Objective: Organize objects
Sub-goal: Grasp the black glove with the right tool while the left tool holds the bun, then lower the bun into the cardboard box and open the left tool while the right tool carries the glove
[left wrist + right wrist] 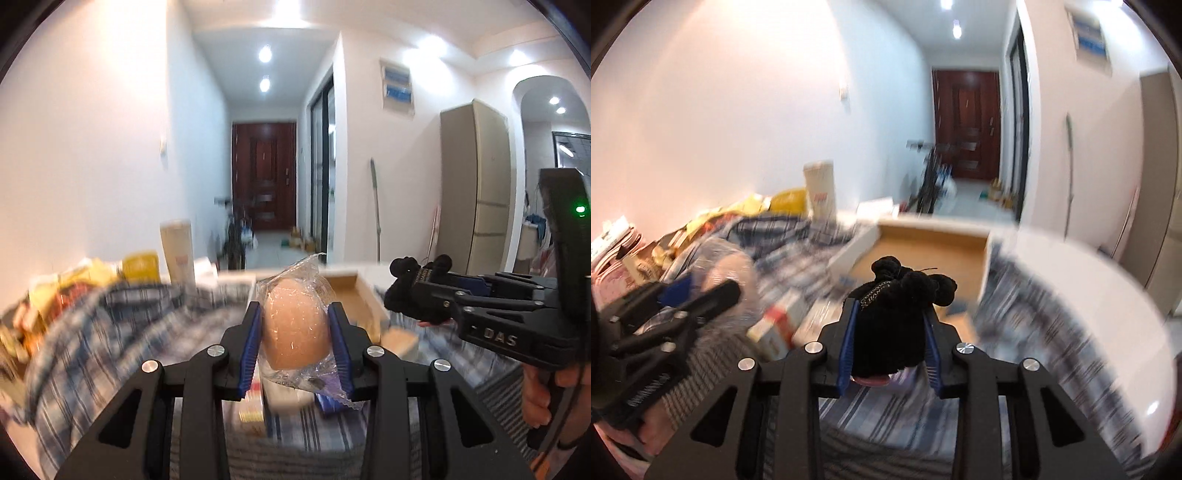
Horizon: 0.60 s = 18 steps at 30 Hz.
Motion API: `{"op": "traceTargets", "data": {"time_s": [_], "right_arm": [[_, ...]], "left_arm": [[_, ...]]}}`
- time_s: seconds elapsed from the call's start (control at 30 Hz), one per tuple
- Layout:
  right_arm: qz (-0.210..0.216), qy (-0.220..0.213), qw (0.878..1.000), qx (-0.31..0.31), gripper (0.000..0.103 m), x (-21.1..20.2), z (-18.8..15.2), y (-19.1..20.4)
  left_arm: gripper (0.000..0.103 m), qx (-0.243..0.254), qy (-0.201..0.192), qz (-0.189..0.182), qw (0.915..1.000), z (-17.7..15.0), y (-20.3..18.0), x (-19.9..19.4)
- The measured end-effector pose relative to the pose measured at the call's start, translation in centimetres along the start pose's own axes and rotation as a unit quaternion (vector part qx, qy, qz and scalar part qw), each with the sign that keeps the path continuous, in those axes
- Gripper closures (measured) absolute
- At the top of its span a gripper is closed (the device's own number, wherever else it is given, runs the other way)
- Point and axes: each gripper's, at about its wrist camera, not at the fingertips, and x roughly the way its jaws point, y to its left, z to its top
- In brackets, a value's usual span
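Observation:
My left gripper (295,325) is shut on a peach egg-shaped object in clear plastic wrap (295,325), held above a striped cloth. My right gripper (892,332) is shut on a black drawstring pouch (897,314); the pouch also shows in the left wrist view (417,291) at the right. A shallow cardboard-lined white box (923,251) lies open beyond both grippers; it shows in the left wrist view (362,295) too. The left gripper shows blurred at the left of the right wrist view (701,299).
Small cartons (255,402) lie on the striped cloth (110,332) below the grippers. A cluttered pile of yellow packets (738,214) and a tall cream bottle (822,188) stand at the left by the wall. A hallway with a brown door (264,177) lies behind.

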Motion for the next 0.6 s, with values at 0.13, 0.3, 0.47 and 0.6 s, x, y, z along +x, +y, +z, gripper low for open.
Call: {"op": "traceTargets", "data": {"time_s": [0.13, 0.3, 0.47, 0.6], "right_arm": [[-0.016, -0.058, 0.998, 0.009, 0.071, -0.7, 4.4, -0.8], [-0.030, -0.107, 0.994, 0.006, 0.071, -0.5, 8.1, -1.3], [-0.069, -0.163, 0.984, 0.006, 0.071, 1.2, 10.9, -2.1], [-0.101, -0.160, 0.982, -0.013, 0.070, 4.3, 11.4, -2.3]], "left_arm": [[0.065, 0.001, -0.017, -0.015, 0.9997, 3.4, 0.6, 0.9], [0.065, -0.021, -0.045, -0.035, 0.9982, 8.0, 2.1, 4.1], [0.065, -0.017, -0.073, -0.015, 0.9971, 10.1, 2.6, 7.9], [0.065, -0.027, -0.032, -0.017, 0.9990, 9.6, 3.4, 11.4]]}}
